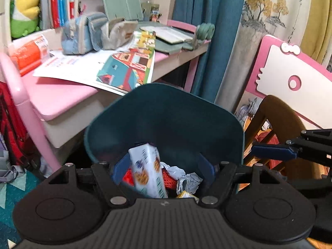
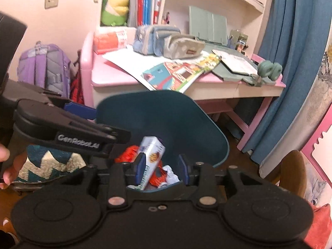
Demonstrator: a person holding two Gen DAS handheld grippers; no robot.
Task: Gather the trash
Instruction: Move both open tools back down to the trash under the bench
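Both grippers poised over the bin mouth, i.e. placed so that released trash falls straight in. L gripper (image 1: 164,169): jaws parted, nothing pressed between the pads; the carton (image 1: 148,170) shows in the gap but lies below, inside the bin (image 1: 166,112). R gripper (image 2: 162,169): jaws likewise apart, no grip; its left finger overlaps the carton in the right wrist view, contact cannot be told (motion blur). Judged: a drop-off step, items let go, hands free for the next pick.

Bin: dark teal, open top, on the floor just in front of the pink desk (image 1: 62,101), near wall low, far wall high, so contents show from above. Contents: white carton w/ cookie print, tilted, leaning on the pile; red wrapper (image 2: 128,155) beside it; crumpled foil (image 1: 186,179) to its right; a yellow scrap (image 1: 185,195) at the near edge. Bin partly filled, room left.

Desk items (books, pencil cases) look like belongings, not trash; whether more trash lies about cannot be told.
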